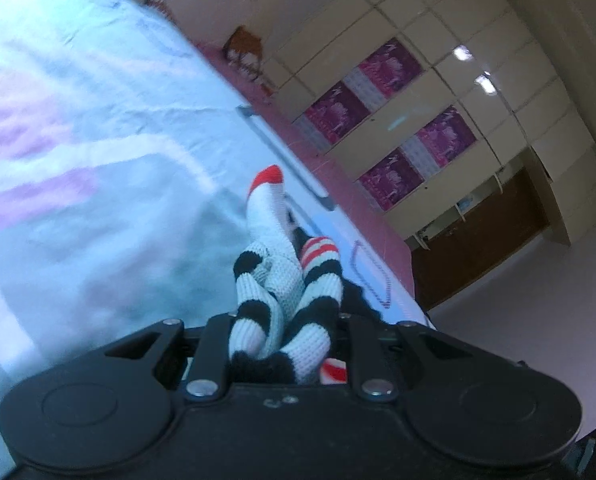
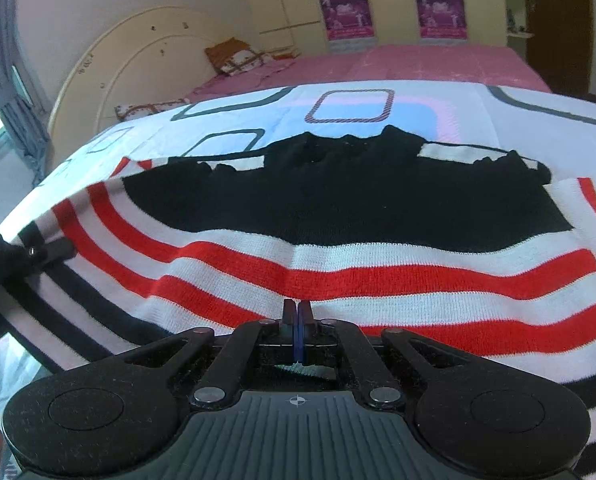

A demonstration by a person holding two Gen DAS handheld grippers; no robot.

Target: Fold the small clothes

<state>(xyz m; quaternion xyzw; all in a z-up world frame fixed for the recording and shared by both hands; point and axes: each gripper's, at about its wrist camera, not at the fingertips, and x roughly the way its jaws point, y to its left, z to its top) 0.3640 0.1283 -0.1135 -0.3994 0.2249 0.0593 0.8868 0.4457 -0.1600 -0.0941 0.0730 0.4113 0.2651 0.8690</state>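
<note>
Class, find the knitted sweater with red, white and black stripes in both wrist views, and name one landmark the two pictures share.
Left wrist view: the striped knitted sweater sits bottom centre, bunched between the left gripper fingers.
Right wrist view: it lies spread across the middle, on the white patterned bedsheet, just beyond the shut right gripper.
Shared landmark: purple posters on the cream wardrobe doors.

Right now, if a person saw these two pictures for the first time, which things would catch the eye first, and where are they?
The knitted garment with red, white and black stripes dominates the right wrist view, spread over a white bedsheet with grey square outlines, and the right gripper is shut at its near edge. In the left wrist view, the left gripper is shut on a bunched part of the same knit.
</note>
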